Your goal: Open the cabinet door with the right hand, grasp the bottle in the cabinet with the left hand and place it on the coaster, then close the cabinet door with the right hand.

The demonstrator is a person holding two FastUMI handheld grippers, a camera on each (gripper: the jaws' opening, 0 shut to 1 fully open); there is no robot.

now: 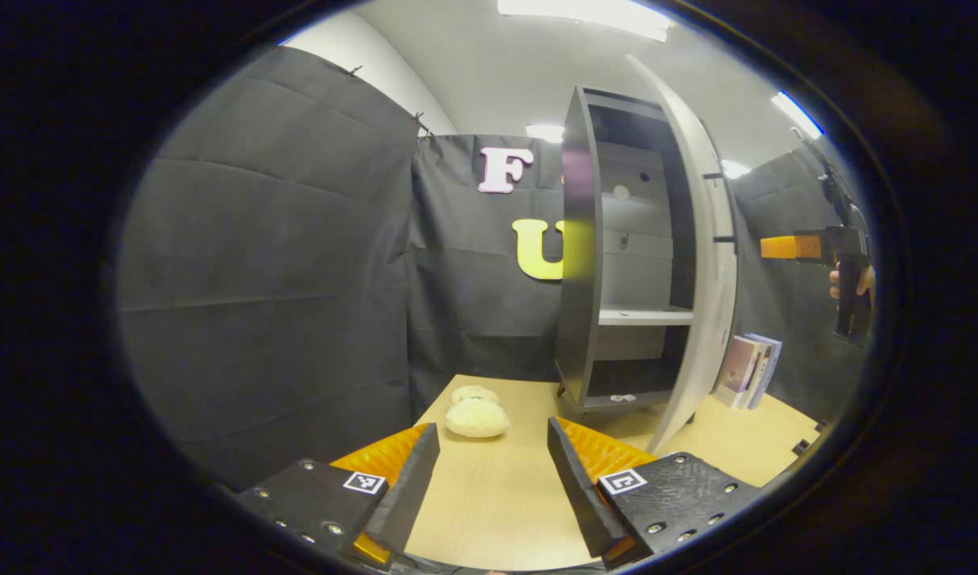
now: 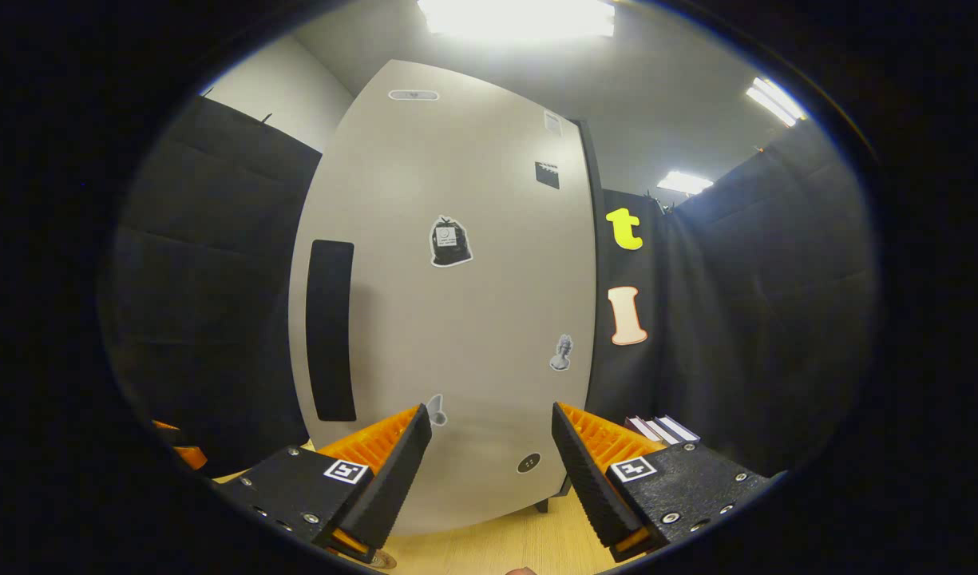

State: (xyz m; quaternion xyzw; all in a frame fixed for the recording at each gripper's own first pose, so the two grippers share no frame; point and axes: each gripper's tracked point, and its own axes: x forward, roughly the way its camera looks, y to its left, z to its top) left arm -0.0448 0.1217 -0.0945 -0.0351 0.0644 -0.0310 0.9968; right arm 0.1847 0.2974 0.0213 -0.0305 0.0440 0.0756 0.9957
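While the cabinet door [image 1: 700,263] stands open, books [image 1: 748,369] lean beside it (right).

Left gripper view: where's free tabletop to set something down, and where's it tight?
Bare wood runs from the left claw up to the fluffy white pads, and right of the open cabinet door toward the books. Tight around the cabinet base, between pads and door.

Bits on the table that play no part

A wooden table [image 1: 496,495] carries two fluffy cream-coloured puffs [image 1: 477,417], one just behind the other, near its far left edge; a few books [image 1: 749,370] stand upright against the black cloth at the right, their tops also in the right gripper view [image 2: 663,430]
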